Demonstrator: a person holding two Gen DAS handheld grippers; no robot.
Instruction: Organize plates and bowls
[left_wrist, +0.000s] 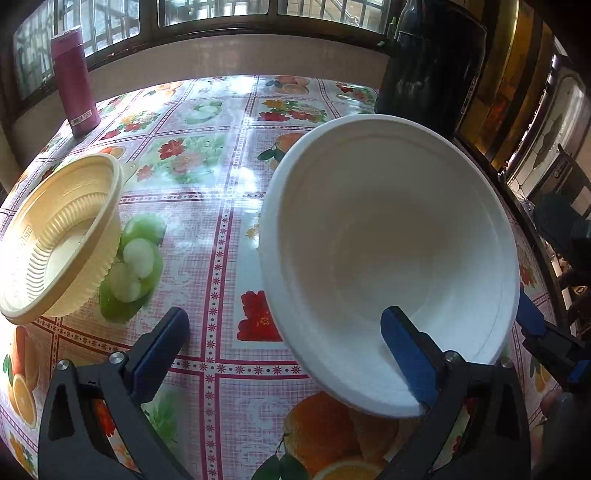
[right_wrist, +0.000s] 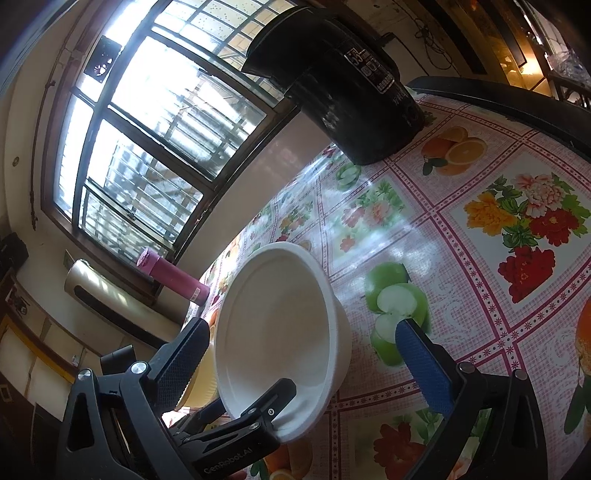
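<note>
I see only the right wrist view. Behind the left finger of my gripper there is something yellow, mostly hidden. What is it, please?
Observer: It is a yellow bowl with a ribbed wall. It is on the tablecloth, apart from the white bowl and to the left of it in the left wrist view.
Operator: And the left gripper, is it closed on the white bowl?
Observer: No. The left gripper is wide open. One finger is inside the white bowl, and the other is over bare tablecloth.
</note>
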